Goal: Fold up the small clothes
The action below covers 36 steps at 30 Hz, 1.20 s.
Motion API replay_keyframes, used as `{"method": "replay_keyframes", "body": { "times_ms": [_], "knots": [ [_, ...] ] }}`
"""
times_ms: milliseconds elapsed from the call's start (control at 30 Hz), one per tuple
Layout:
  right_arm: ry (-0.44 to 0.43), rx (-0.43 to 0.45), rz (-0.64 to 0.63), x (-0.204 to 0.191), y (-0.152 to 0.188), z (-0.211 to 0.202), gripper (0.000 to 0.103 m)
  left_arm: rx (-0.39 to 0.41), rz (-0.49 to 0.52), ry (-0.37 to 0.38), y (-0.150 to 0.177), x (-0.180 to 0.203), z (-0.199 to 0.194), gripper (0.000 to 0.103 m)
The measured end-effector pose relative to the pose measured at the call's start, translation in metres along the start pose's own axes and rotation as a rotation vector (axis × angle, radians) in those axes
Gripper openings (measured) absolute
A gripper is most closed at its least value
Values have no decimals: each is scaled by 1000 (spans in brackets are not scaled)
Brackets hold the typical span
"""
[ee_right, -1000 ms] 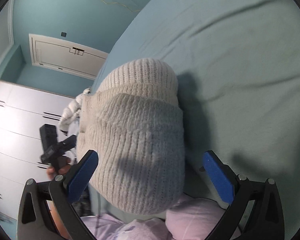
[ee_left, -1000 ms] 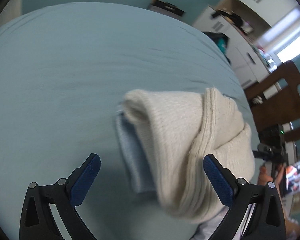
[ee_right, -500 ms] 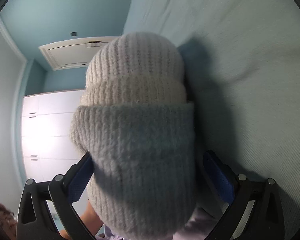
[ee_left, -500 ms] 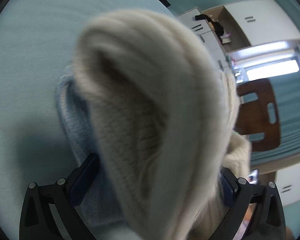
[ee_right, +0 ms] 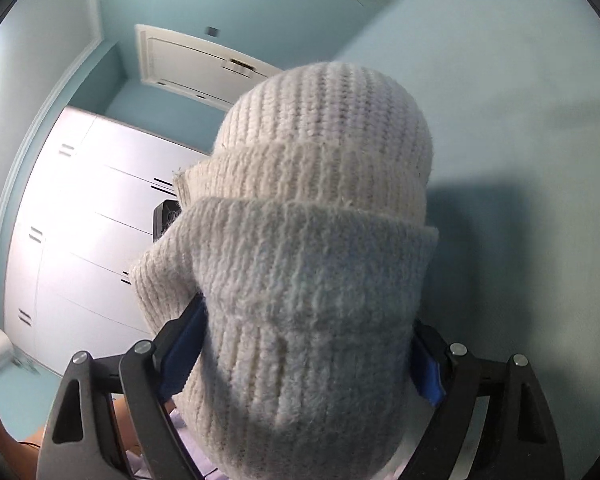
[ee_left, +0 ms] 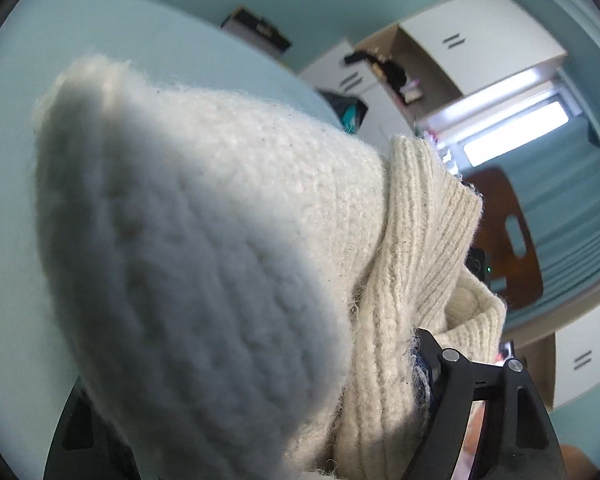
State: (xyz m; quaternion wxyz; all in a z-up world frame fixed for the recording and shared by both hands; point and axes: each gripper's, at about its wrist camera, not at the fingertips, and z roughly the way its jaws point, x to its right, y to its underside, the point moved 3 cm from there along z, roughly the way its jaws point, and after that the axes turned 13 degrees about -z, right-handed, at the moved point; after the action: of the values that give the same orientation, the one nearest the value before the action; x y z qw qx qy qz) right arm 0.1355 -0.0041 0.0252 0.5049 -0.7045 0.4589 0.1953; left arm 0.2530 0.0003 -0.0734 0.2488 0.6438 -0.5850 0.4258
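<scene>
A cream ribbed knit beanie (ee_left: 204, 264), folded into a thick bundle, fills both views. My left gripper (ee_left: 244, 408) is shut on it from one side; its fingers are mostly buried in the wool. My right gripper (ee_right: 304, 360) is shut on the same beanie (ee_right: 312, 280) from the other side, its blue pads (ee_right: 184, 344) pressed into the cuff. The bundle is held up off the pale blue bed sheet (ee_left: 16, 168). The light blue garment seen earlier is hidden.
The bed sheet (ee_right: 520, 140) stretches behind the beanie. White wardrobe doors (ee_right: 80, 220) and a white door (ee_right: 192, 64) stand at the left. A brown wooden chair (ee_left: 512, 240), a window (ee_left: 516, 132) and white cupboards (ee_left: 480, 40) lie at the right.
Both grippers have moved in around the beanie and closed on it. The bundle has risen off the sheet and the views have tilted up toward the room.
</scene>
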Motion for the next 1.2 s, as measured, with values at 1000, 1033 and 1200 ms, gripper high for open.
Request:
{"method": "replay_keyframes", "body": {
  "times_ms": [1000,1033,1200],
  "knots": [
    [899,-70,-251,-20,-52,11,93,549,348,-797,11,90,-10,103],
    [898,-83,-216,-10,-44,14,93,515,390,-844,16,86,7,103],
    [889,-76,-57,24,-29,4,102,493,216,-856,-7,49,16,103]
  ]
}}
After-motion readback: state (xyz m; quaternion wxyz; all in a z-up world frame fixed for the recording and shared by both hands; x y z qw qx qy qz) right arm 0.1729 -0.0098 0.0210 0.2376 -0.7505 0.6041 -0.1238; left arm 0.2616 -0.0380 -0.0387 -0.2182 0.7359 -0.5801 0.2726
